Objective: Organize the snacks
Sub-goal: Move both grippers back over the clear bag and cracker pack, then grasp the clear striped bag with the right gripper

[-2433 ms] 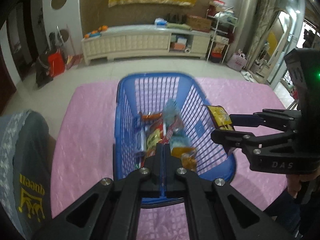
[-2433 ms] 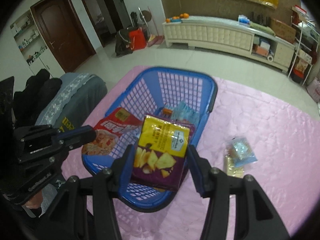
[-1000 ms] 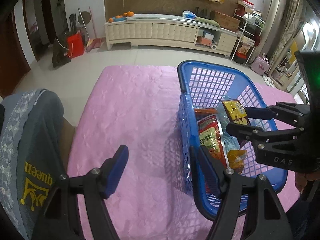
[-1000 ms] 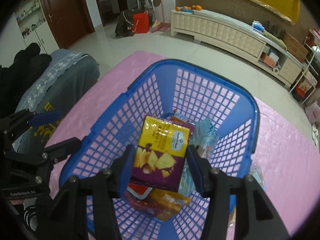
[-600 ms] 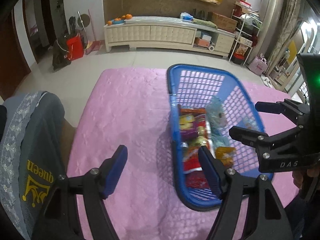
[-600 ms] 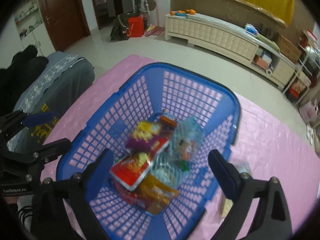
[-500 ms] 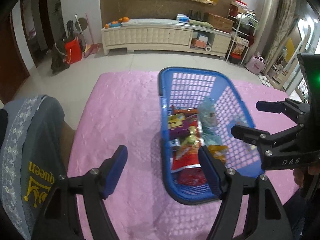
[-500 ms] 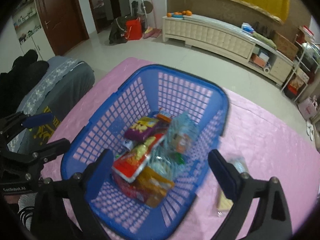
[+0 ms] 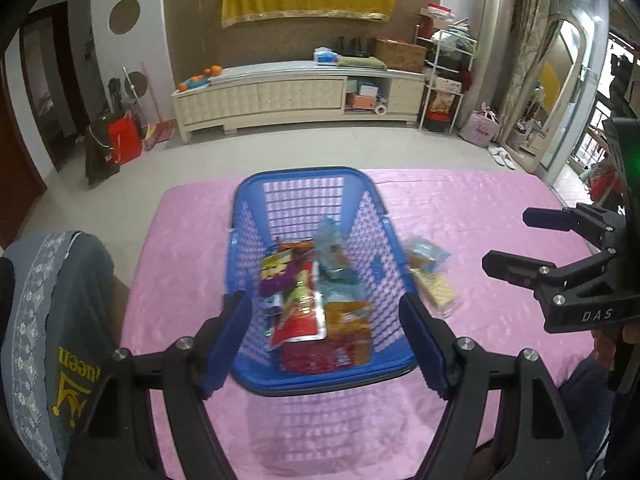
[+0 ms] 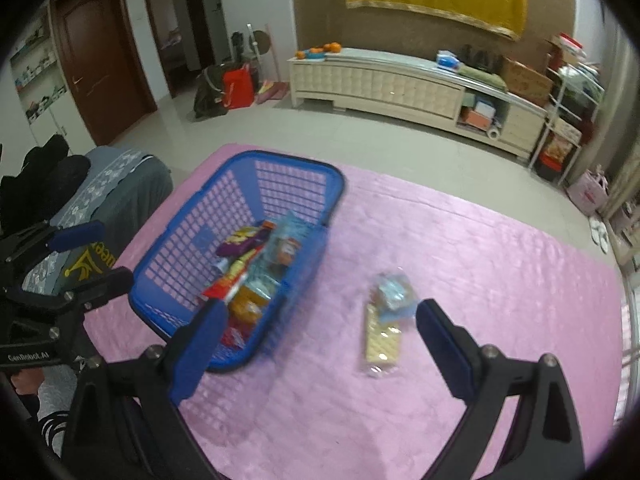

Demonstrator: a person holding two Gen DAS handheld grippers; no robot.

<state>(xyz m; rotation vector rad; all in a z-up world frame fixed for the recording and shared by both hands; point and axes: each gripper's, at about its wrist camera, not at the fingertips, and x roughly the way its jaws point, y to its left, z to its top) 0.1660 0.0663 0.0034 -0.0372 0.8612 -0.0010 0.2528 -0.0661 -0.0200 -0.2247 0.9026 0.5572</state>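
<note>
Right wrist view: the right gripper [image 10: 316, 320] hangs over the pink surface [image 10: 460, 248] with its jaws spread wide and nothing between them; they have just been opening. That stance suits a reach for the two packets not yet stowed, a cracker packet [image 10: 382, 344] with a small blue packet [image 10: 394, 292] lying across its far end, both just beside the blue basket [image 10: 240, 264]. The basket holds the gathered snacks so they stay corralled: a purple-and-yellow chip bag [image 9: 276, 272], a red pouch [image 9: 300, 312] and an orange packet [image 9: 348, 316] among them. The left gripper [image 9: 326, 340] has its jaws spread too, empty, framing the basket's near end. Motion blur smears the labels, and what lies beneath the top layer is hidden
</note>
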